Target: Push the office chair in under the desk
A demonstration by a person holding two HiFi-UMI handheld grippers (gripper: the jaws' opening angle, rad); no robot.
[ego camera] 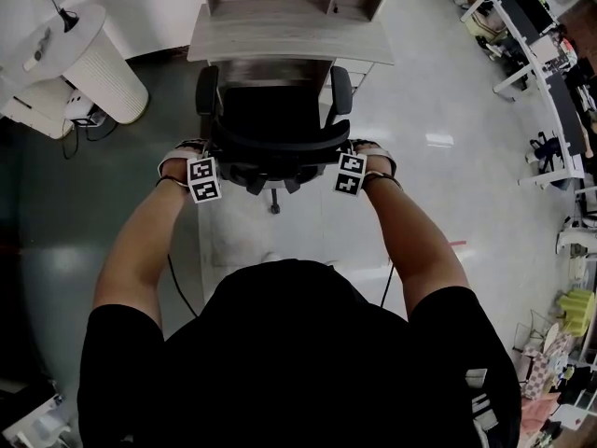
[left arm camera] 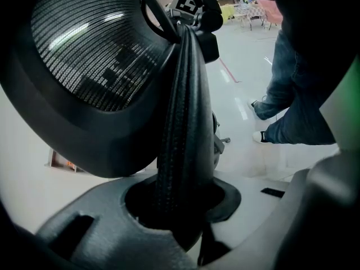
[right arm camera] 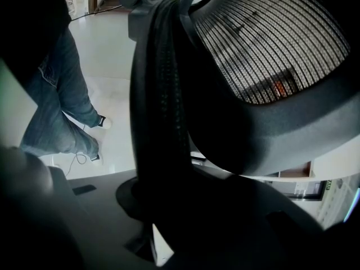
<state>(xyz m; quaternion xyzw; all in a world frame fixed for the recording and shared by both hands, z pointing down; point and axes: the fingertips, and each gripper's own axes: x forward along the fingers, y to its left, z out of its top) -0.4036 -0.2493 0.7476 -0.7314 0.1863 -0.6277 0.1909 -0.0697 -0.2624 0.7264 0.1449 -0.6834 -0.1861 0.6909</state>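
Note:
A black office chair (ego camera: 275, 119) with a mesh back stands in front of a light wooden desk (ego camera: 280, 31), its seat partly beneath the desktop. My left gripper (ego camera: 210, 161) is shut on the left end of the chair back's top rim. My right gripper (ego camera: 345, 157) is shut on the right end. In the left gripper view the padded rim (left arm camera: 183, 139) runs down between the jaws of the left gripper (left arm camera: 180, 207), with the mesh (left arm camera: 95, 55) to its left. In the right gripper view the rim (right arm camera: 160, 122) sits likewise in the right gripper (right arm camera: 163, 207), beside the mesh (right arm camera: 270, 44).
A white ribbed round stand (ego camera: 93, 63) is at the left of the desk. Rows of other desks (ego camera: 550, 82) line the right side. A cable (ego camera: 182, 287) trails over the glossy floor by my feet. My own jeans-clad legs (left arm camera: 292, 100) stand behind the chair.

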